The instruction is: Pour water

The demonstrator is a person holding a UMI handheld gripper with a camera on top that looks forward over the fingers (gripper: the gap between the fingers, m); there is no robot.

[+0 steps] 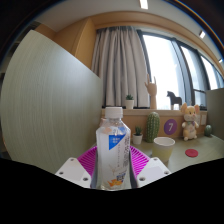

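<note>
My gripper (pixel 113 172) is shut on a clear plastic water bottle (pixel 113 148) with a blue-and-white label and a white cap. The bottle stands upright between the two magenta pads (pixel 89 160), which press on its sides, and it is held up above the table. A white cup (pixel 164 145) stands on the table (pixel 205 152) beyond the fingers to the right, apart from the bottle.
A green cactus-shaped object (pixel 151 125) stands behind the cup. A purple item (pixel 170 126), a small teddy bear (pixel 189 122) and a pink item (pixel 192 153) sit further right. A light partition wall (pixel 45 110) rises at the left. Curtains and windows are behind.
</note>
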